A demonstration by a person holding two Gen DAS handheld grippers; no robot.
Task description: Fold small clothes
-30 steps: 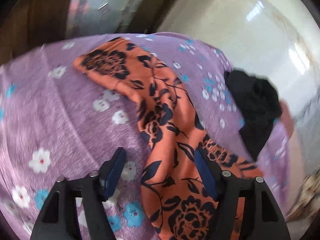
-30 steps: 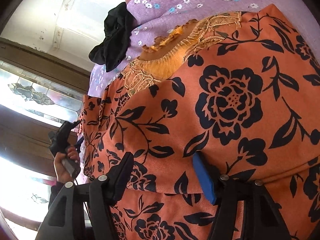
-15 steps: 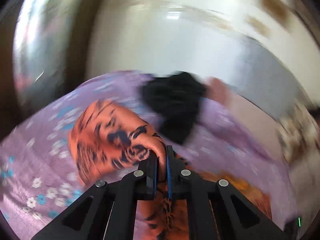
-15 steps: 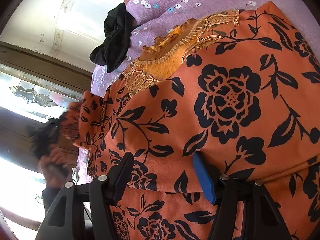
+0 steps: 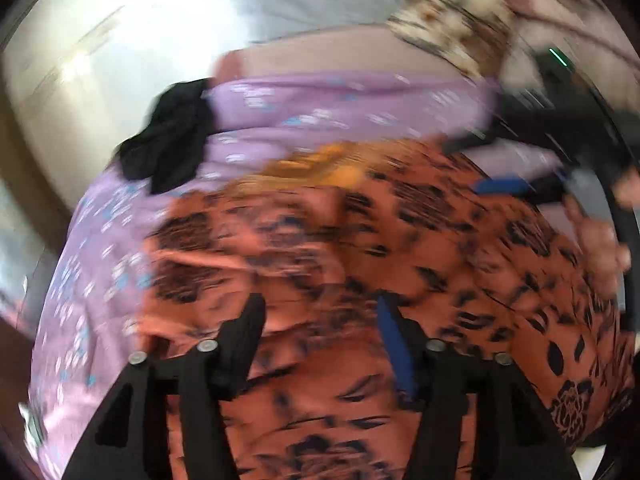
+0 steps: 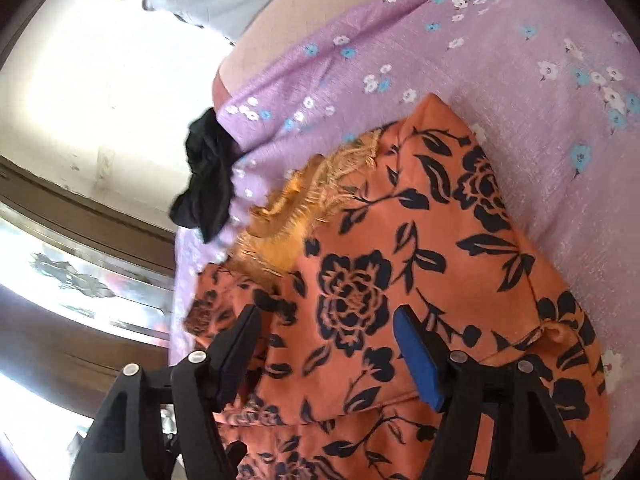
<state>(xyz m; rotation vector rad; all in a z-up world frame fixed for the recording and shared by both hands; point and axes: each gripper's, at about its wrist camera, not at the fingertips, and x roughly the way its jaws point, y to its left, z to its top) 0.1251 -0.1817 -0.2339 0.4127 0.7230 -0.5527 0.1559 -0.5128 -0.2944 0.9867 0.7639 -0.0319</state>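
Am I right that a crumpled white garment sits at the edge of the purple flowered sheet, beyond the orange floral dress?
Not quite: the crumpled garment is black, not white. The right wrist view shows it most sharply, and the blurrier left wrist view agrees. The rest holds: it sits at the edge of the purple flowered sheet, beyond the orange floral dress.

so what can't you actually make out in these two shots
- Left wrist view: motion blur smears the orange dress, so its folds and edges are unclear.
- Left wrist view: the right gripper sits blurred at the right edge; its jaw gap is unreadable there.
- Right wrist view: the dress's lower part runs off the bottom edge, behind the gripper.
- Both views: the black cloth is bunched up; which garment it is cannot be told.
- Right wrist view: the window is washed out by glare.
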